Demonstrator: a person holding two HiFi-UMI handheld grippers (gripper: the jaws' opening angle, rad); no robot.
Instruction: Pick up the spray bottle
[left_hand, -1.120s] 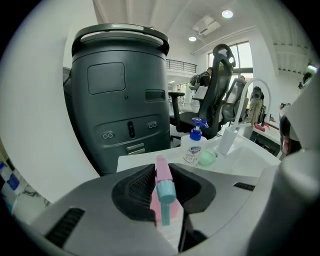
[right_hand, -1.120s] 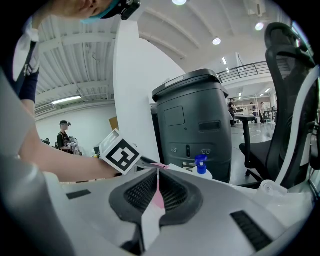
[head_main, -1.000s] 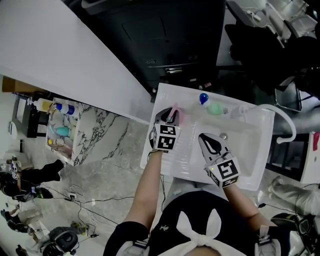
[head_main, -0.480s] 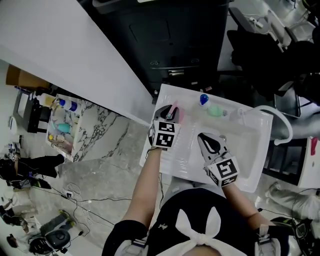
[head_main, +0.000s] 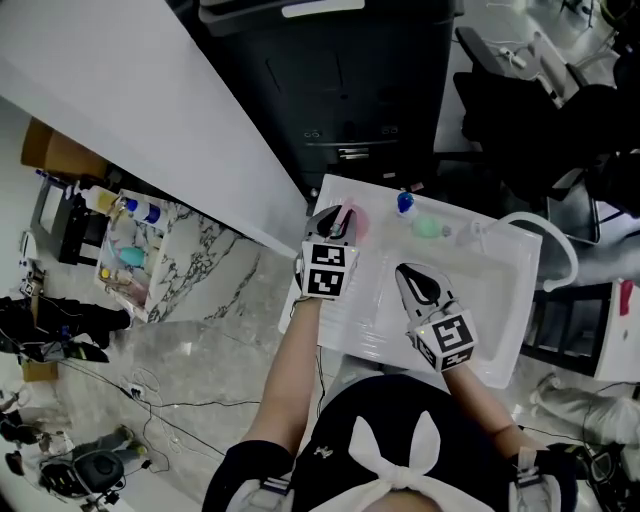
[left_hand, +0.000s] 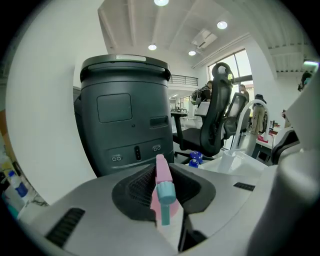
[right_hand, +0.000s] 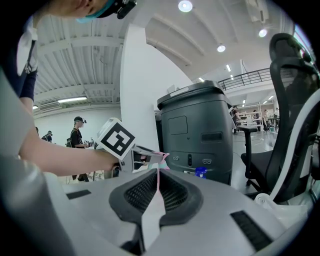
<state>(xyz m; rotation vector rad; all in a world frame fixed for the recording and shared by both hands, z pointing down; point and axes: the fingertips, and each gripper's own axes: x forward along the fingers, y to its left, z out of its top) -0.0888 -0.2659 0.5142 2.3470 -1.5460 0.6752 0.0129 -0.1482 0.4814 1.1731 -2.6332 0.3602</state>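
And there was the left gripper (head_main: 333, 228), pads clamped on the pink spray bottle (left_hand: 163, 192) right up at the head, teal nozzle poking back at the camera; the bottle sat at the far left corner of the white sink top (head_main: 500, 300), and whether its base was clear of the surface could not be told. The right gripper (head_main: 420, 285) hovered over the near middle of the basin, pads together on nothing. By the look of it this was a small, light plastic bottle, smooth and a bit slippery, with walls that would give under a hard squeeze, so the stiff neck under the trigger head looked the sensible place to hold, with moderate pressure and kept upright
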